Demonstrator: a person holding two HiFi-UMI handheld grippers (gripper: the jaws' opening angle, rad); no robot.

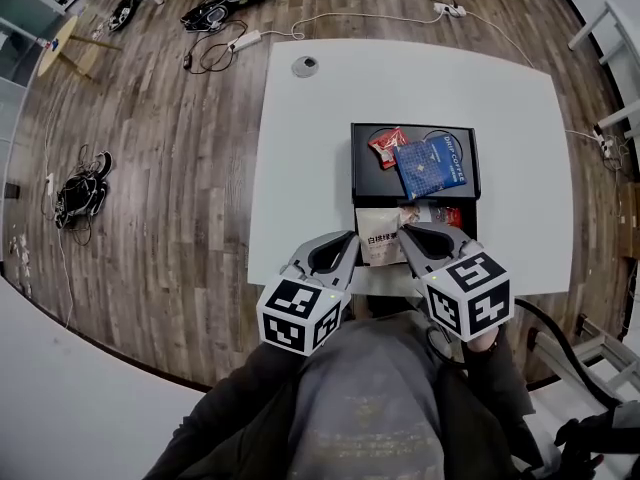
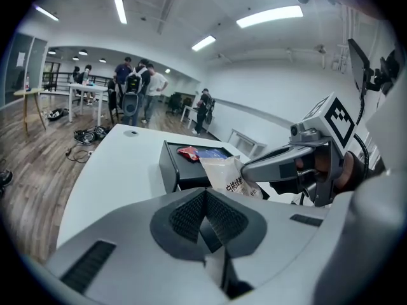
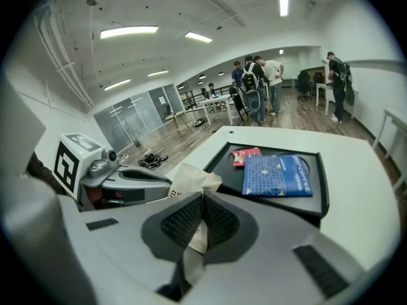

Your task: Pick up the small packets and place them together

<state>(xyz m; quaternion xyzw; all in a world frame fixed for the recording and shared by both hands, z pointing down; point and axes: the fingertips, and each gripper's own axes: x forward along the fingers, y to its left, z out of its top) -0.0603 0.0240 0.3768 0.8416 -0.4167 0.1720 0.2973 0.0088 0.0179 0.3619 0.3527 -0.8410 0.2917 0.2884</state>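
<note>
The step in hand appears to be carrying: the right hand-held gripper (image 3: 202,199) is clenched on the top edge of a beige packet (image 1: 380,246), holding it just in front of the near edge of the black tray (image 1: 357,168) on the white bench (image 1: 300,148). The left hand-held gripper (image 2: 205,196) is closed with nothing evident between its jaws. In the tray lie a red packet (image 1: 387,146) and a blue coffee packet (image 1: 428,165), touching. The next move likely calls for carrying the beige packet over the rim and setting it beside them.
</note>
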